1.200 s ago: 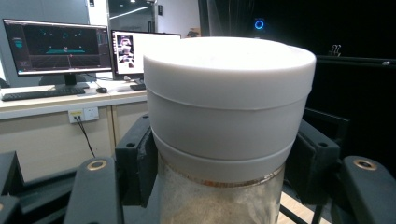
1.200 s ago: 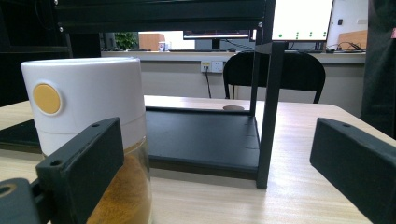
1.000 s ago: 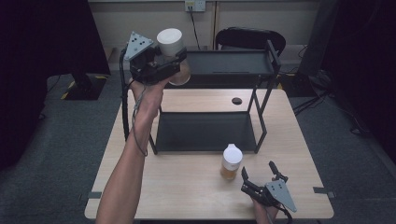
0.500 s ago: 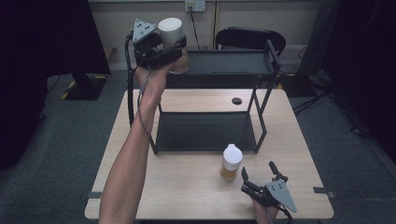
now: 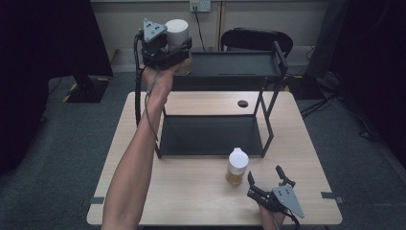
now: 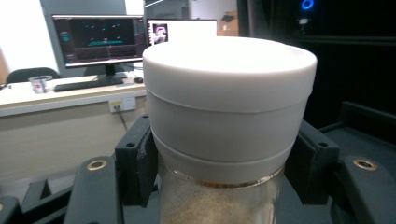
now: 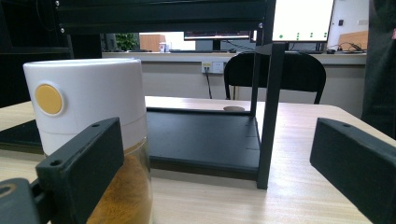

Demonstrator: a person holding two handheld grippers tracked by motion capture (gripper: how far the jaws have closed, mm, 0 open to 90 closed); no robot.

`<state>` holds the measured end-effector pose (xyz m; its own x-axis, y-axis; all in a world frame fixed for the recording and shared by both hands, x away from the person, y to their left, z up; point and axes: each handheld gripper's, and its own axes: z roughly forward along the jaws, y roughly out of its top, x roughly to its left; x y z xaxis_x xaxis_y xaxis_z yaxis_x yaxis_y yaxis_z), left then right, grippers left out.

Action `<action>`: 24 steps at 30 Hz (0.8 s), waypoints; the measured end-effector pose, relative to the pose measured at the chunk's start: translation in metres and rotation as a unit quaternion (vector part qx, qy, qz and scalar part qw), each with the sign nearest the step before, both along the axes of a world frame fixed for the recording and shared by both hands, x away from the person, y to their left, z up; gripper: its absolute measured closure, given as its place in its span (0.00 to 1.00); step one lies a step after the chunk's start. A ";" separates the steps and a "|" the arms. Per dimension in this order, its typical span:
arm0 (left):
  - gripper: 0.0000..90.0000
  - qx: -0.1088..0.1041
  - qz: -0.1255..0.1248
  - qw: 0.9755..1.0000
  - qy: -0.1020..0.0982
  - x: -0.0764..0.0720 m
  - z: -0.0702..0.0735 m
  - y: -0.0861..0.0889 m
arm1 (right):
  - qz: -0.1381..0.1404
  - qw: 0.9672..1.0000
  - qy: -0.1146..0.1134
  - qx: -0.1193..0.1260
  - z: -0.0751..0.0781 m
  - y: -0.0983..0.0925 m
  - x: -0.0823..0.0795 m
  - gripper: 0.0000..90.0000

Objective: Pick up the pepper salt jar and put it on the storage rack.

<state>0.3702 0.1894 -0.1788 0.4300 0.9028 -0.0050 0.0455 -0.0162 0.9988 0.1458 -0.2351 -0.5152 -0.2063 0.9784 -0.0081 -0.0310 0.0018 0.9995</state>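
Observation:
My left gripper (image 5: 178, 48) is raised at the left end of the black rack's top shelf (image 5: 234, 64) and is shut on a white-capped glass jar (image 5: 177, 32) of pale powder. In the left gripper view both black pads press the jar (image 6: 229, 121) just under its cap. A second white-capped jar (image 5: 237, 166) with yellow-brown powder stands on the table in front of the rack. My right gripper (image 5: 266, 180) rests low near the table's front edge, open, just right of that jar. In the right gripper view the jar (image 7: 88, 116) stands by the left jaw, not between the jaws.
The two-tier black rack has a lower shelf (image 5: 210, 134) on the wooden table (image 5: 191, 201), with a thin post (image 7: 267, 112) at its near right corner. A small dark disc (image 5: 242, 103) lies on the table behind the rack. A black chair (image 5: 256, 38) stands beyond.
The left gripper with its jar has moved farther away and slightly up, toward the rack's top shelf. The right gripper and the second jar have stayed put.

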 end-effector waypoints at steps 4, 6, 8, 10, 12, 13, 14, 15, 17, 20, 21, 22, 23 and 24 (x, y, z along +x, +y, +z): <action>0.40 -0.007 -0.001 1.000 0.000 0.001 -0.002 0.001 | 0.000 1.000 0.000 0.000 0.000 0.000 0.000 0.02; 0.40 0.001 -0.002 1.000 -0.001 0.002 -0.001 0.000 | 0.000 1.000 0.000 0.000 0.000 0.000 0.000 0.02; 0.40 0.003 -0.002 1.000 0.001 0.002 0.001 -0.001 | 0.000 1.000 0.000 0.000 0.000 0.000 0.000 0.02; 0.39 0.006 -0.003 1.000 0.000 0.002 0.001 -0.001 | 0.001 1.000 0.001 -0.001 0.000 0.000 0.000 0.02; 0.39 0.005 -0.003 1.000 0.000 0.003 0.000 -0.001 | 0.000 1.000 0.000 0.000 0.000 0.000 0.000 0.02; 0.39 0.005 -0.004 1.000 -0.001 0.003 0.000 -0.001 | 0.000 1.000 0.001 0.000 0.000 0.000 0.000 0.02; 0.39 0.007 -0.005 1.000 -0.001 0.004 0.000 -0.001 | 0.001 1.000 0.001 -0.001 0.000 0.000 0.000 0.02; 0.39 0.006 -0.005 1.000 -0.001 0.004 0.000 -0.001 | 0.001 1.000 0.001 0.000 0.000 0.000 0.000 0.02; 0.39 0.006 -0.004 1.000 0.000 0.004 0.000 -0.001 | 0.001 1.000 0.001 -0.001 0.000 0.000 0.000 0.02; 0.39 0.000 -0.001 1.000 0.000 0.005 -0.001 -0.001 | 0.001 1.000 0.001 -0.001 0.000 0.000 0.000 0.02; 0.39 -0.003 0.001 1.000 0.000 0.005 -0.002 -0.002 | 0.001 1.000 0.001 0.000 0.000 0.000 0.000 0.02; 0.39 -0.001 0.001 1.000 -0.001 0.005 -0.002 -0.002 | 0.001 1.000 0.001 -0.001 0.000 0.000 0.000 0.02; 0.39 0.000 0.003 1.000 -0.002 0.005 -0.002 -0.003 | 0.000 1.000 0.001 -0.001 0.000 0.000 0.000 0.02; 0.39 0.001 0.005 1.000 -0.003 0.004 -0.003 -0.005 | 0.000 1.000 0.001 0.000 0.000 0.000 0.000 0.02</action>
<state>0.3743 0.1847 -0.1813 0.4204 0.9074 0.0002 0.0391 -0.0184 0.9991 0.1460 -0.2352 -0.5147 -0.2073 0.9782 -0.0084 -0.0281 0.0027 0.9996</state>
